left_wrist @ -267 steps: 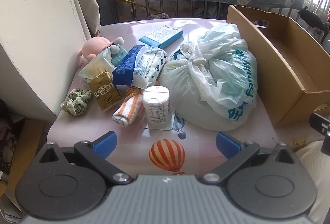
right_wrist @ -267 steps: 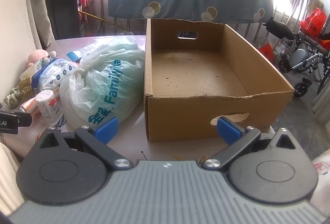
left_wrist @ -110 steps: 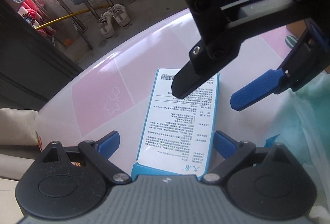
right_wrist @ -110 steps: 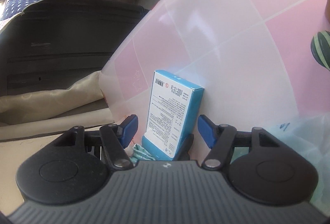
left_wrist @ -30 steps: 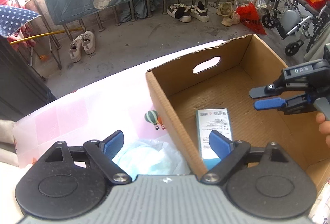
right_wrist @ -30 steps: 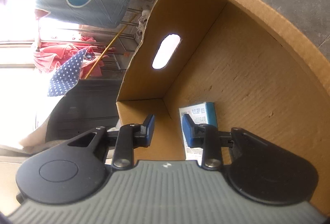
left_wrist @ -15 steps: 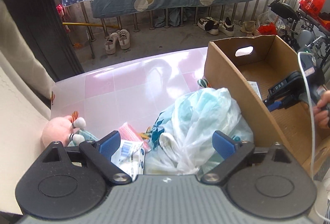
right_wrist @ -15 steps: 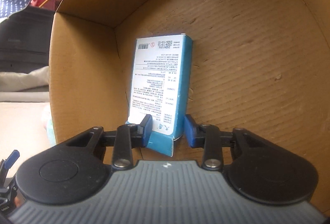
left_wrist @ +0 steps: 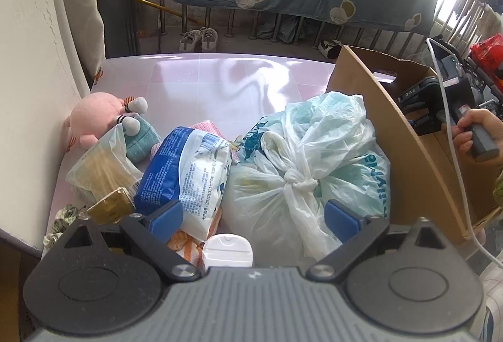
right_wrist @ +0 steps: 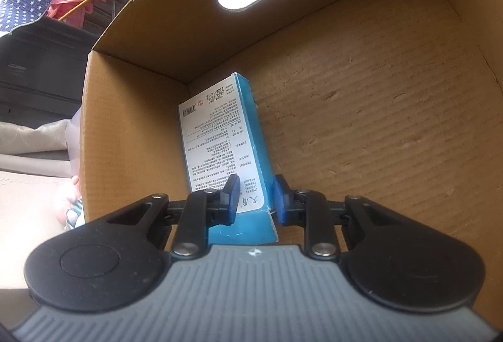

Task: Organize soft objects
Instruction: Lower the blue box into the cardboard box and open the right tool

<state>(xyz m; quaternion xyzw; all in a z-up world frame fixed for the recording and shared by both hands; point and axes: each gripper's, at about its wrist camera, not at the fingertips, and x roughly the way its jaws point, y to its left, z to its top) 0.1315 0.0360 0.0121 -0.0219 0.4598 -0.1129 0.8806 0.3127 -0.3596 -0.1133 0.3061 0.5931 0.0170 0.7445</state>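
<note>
My left gripper [left_wrist: 253,216] hangs open and empty over the pile on the pink table [left_wrist: 201,81]. Below it lie a knotted pale plastic bag [left_wrist: 308,159], a blue-and-white soft pack [left_wrist: 185,172], an orange striped cloth [left_wrist: 185,244] and a pink plush [left_wrist: 94,115]. Inside the cardboard box [right_wrist: 377,121], my right gripper [right_wrist: 255,199] is closing its jaws. The blue box [right_wrist: 220,147] stands tilted on its edge between them, with both pads against its sides. In the left wrist view the right gripper [left_wrist: 421,109] sits inside the cardboard box [left_wrist: 393,128], held by a hand [left_wrist: 471,134].
A white wall [left_wrist: 31,58] borders the table's left side. A gold carton [left_wrist: 110,206], a clear bag of yellow stuff [left_wrist: 100,165], a green scrunchie [left_wrist: 61,216] and a white-lidded bottle [left_wrist: 228,250] crowd the near left. A white cable [left_wrist: 456,153] crosses the box.
The left wrist view has drawn back and sunk over the pile, so nearer items show. The right jaws have narrowed onto the blue box, which has turned from flat to edge-up.
</note>
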